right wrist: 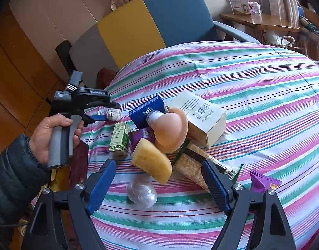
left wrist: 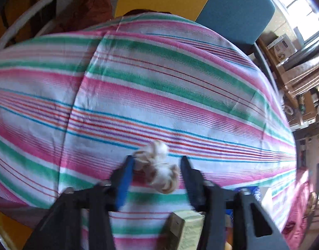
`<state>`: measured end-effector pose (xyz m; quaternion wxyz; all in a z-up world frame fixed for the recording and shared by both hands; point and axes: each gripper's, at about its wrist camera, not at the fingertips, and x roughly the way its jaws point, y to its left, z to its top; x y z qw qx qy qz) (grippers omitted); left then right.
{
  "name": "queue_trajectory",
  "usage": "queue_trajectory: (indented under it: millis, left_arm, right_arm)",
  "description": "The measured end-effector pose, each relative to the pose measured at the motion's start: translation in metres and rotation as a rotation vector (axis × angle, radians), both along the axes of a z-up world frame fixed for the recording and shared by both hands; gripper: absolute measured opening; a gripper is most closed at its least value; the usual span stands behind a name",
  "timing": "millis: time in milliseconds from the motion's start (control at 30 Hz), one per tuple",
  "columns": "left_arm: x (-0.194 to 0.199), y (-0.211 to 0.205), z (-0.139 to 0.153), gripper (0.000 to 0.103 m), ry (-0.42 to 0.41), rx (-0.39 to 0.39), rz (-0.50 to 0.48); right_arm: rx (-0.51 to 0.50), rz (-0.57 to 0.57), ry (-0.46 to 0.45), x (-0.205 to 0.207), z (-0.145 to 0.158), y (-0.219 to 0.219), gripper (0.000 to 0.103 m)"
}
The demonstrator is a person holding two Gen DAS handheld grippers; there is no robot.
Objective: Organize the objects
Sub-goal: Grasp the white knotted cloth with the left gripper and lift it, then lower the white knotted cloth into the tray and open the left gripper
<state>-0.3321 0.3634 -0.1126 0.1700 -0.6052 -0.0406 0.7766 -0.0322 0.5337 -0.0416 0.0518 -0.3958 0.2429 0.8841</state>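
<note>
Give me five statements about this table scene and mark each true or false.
1. The left gripper has a white braided rope knot between its fingers. True.
2. The right gripper is shut on the yellow sponge. False: it is open, holding nothing.
3. A small green box stands upright beside the pile. True.
4. The tablecloth is plain white. False: it has pink, green and blue stripes.
5. The cream box with a barcode lies under the right gripper's fingers. False: it lies farther back, behind the peach-coloured rubber piece.
</note>
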Motion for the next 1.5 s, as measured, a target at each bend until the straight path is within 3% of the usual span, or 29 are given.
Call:
queue_trajectory:
  millis: [233, 367, 500, 600, 833, 1167, 1300, 1500]
  left_arm:
    - [0.021, -0.005, 0.008, 0.032, 0.081, -0.033, -0.054]
    - [0.048, -0.019, 0.030, 0.032, 0.151, -0.019, -0.110]
    - [0.077, -0.037, 0.051, 0.032, 0.175, 0.029, -0.167]
    - [0.096, -0.049, 0.062, 0.032, 0.182, 0.062, -0.209]
    - [0.146, -0.077, 0.084, 0.032, 0.190, 0.118, -0.285]
    - [0.200, -0.163, 0.102, 0.032, 0.207, 0.140, -0.324]
    - [0.213, -0.210, 0.106, 0.032, 0.224, 0.127, -0.276]
    - [0.230, -0.295, 0.106, 0.032, 0.223, 0.125, -0.119]
  right_arm:
    - [-0.030, -0.149, 0.044, 0.014, 0.004, 0.029, 0.085]
    - [-0.104, -0.290, 0.067, 0.029, 0.003, 0.061, 0.082]
    - [-0.156, -0.355, 0.049, 0.034, -0.005, 0.077, 0.080]
    - [-0.136, -0.321, 0.001, 0.024, -0.010, 0.074, 0.080]
    - [0.049, -0.166, -0.171, -0.007, -0.027, 0.042, 0.080]
    - [0.296, -0.035, -0.344, -0.027, -0.058, 0.020, 0.080]
    - [0.375, 0.017, -0.347, -0.031, -0.060, 0.013, 0.081]
    - [0.438, 0.079, -0.385, -0.040, -0.068, 0.003, 0.081]
